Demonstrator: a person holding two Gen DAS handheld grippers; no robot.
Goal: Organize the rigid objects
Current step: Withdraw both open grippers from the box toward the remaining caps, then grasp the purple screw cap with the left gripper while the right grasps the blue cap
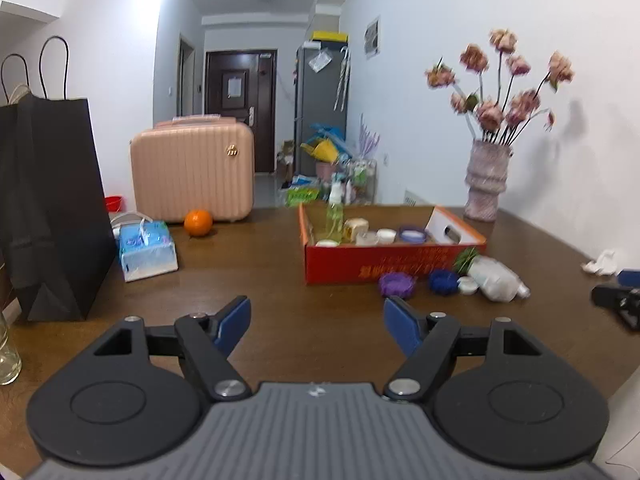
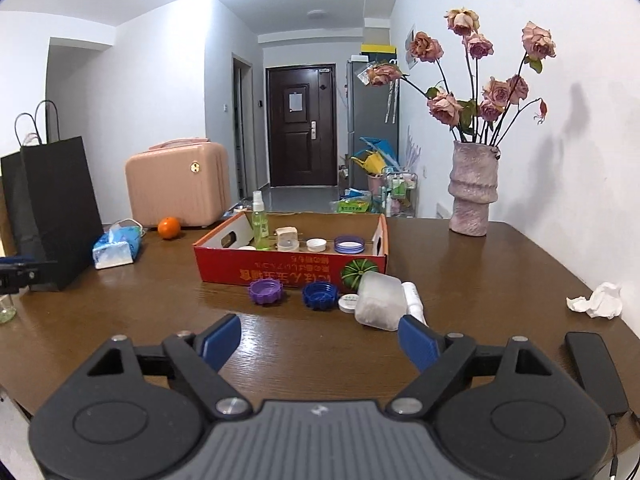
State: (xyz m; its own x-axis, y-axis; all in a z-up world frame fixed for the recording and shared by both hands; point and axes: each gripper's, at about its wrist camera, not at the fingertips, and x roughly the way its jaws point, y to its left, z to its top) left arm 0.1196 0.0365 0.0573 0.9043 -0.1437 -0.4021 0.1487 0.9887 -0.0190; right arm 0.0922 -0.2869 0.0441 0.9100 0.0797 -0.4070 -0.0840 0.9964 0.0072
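Observation:
A red cardboard box [image 2: 224,268] [image 1: 340,270] stands on the brown table and holds a green spray bottle [image 2: 261,224], small jars and lids. In front of it lie a purple lid [image 2: 265,292] [image 1: 396,284], a blue lid [image 2: 320,295] [image 1: 443,281], a small white lid [image 2: 347,303] and a tipped clear plastic container [image 2: 378,300] [image 1: 496,278]. My left gripper [image 1: 317,322] is open and empty, short of the box. My right gripper [image 2: 320,340] is open and empty, just short of the lids; its right finger is near the container.
A black paper bag [image 1: 52,208], tissue pack [image 1: 148,250], orange [image 1: 198,222] and pink case [image 1: 192,168] are on the left. A vase of flowers [image 2: 472,192] stands back right. Crumpled tissue [image 2: 598,300] and a black device [image 2: 596,372] lie at right.

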